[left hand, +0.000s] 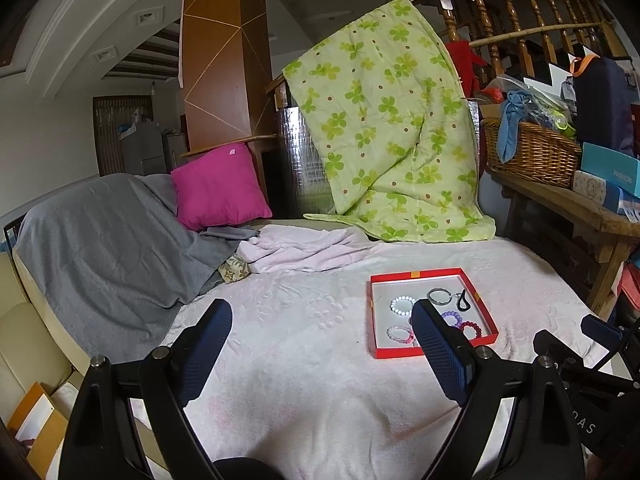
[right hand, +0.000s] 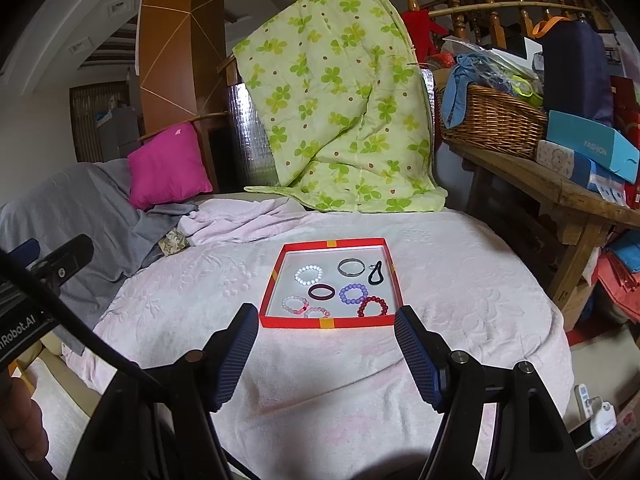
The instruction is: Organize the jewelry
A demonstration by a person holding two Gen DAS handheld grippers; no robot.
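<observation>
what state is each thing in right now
left gripper: open, empty
right gripper: open, empty
red tray: uncovered, flat on the blanket
white bead bracelet: lying in the tray
dark oval bangle: lying in the tray
green quilt: draped over the railing

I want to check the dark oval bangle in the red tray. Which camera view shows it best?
The right wrist view: the dark oval bangle lies fully visible mid-tray. In the left wrist view, the left gripper's finger hides it.
</observation>
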